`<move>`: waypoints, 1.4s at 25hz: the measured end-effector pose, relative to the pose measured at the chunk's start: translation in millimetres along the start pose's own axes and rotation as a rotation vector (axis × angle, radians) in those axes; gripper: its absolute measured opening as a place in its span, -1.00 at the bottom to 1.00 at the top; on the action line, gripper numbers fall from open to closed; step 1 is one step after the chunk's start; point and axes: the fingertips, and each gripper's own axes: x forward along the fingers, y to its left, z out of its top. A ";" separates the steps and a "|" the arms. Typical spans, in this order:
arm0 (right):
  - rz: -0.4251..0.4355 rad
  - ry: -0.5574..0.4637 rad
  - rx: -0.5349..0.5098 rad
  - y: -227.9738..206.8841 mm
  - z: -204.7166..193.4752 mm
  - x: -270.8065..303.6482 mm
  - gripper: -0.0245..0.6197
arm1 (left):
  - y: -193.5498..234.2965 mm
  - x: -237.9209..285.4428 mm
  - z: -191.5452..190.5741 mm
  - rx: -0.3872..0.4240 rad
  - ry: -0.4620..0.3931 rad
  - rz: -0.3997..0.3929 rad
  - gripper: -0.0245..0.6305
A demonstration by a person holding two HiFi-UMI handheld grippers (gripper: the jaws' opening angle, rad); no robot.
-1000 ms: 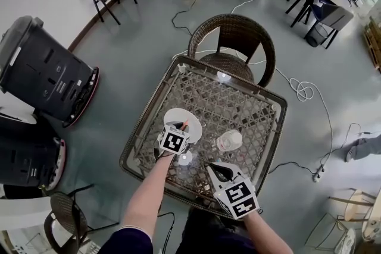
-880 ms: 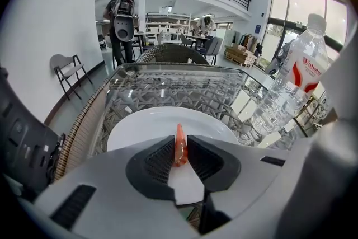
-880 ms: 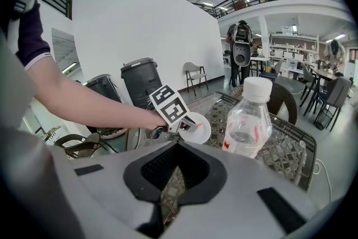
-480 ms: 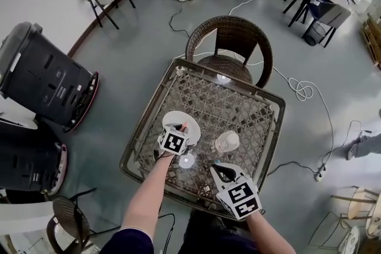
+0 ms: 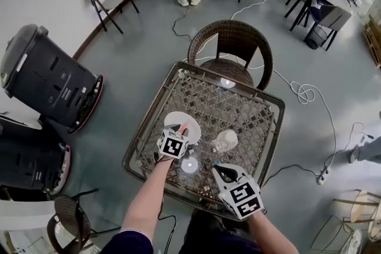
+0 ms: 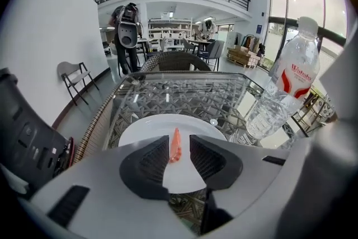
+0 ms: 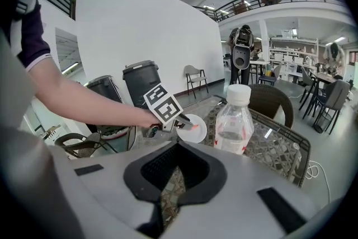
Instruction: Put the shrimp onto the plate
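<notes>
An orange shrimp [image 6: 175, 145] sits pinched between the jaws of my left gripper [image 6: 179, 147], which is shut on it. It hangs just above the near part of a white plate [image 6: 142, 131]. From the head view the shrimp [image 5: 184, 126] shows at the left gripper [image 5: 181, 128], over the near edge of the plate [image 5: 176, 118]. My right gripper [image 5: 221, 171] is nearer me, by the table's front edge, shut and holding nothing. In the right gripper view its jaws [image 7: 175, 162] point toward the plate [image 7: 198, 120].
A clear water bottle [image 5: 226, 141] stands upright to the right of the plate on the glass-topped wicker table [image 5: 238, 98]. A small round disc [image 5: 189, 165] lies near me. A wicker chair [image 5: 232, 44] is on the far side and black bins [image 5: 47, 77] stand to the left.
Almost nothing has moved. The left gripper stays over the plate's near edge with the shrimp in it. The right gripper keeps its place.
</notes>
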 end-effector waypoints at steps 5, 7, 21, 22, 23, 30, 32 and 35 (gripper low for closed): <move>0.038 -0.050 -0.024 6.7 17.1 -10.6 -0.91 | -24.0 -52.5 2.2 -0.066 -0.069 0.000 -0.61; 0.063 -0.078 -0.048 9.6 26.7 -13.1 -0.91 | -34.7 -77.5 6.7 -0.064 -0.124 0.005 -0.62; 0.148 -0.333 -0.126 20.6 89.5 -67.5 -0.91 | -132.1 -237.8 49.1 -0.138 -0.447 0.039 -0.90; 0.156 -0.355 -0.129 22.7 94.6 -72.4 -0.91 | -137.1 -244.6 52.2 -0.163 -0.466 0.030 -0.90; 0.163 -0.375 -0.131 24.7 99.2 -77.5 -0.91 | -141.8 -251.2 55.4 -0.183 -0.485 0.024 -0.90; 0.197 -0.466 -0.132 36.2 120.0 -107.3 -0.91 | -160.0 -290.8 78.3 -0.185 -0.573 0.042 -0.90; 0.202 -0.484 -0.136 37.4 124.8 -112.2 -0.91 | -160.4 -298.4 83.5 -0.178 -0.588 0.054 -0.90; 0.200 -0.499 -0.131 35.9 129.3 -116.0 -0.91 | -158.9 -306.2 89.4 -0.171 -0.606 0.070 -0.90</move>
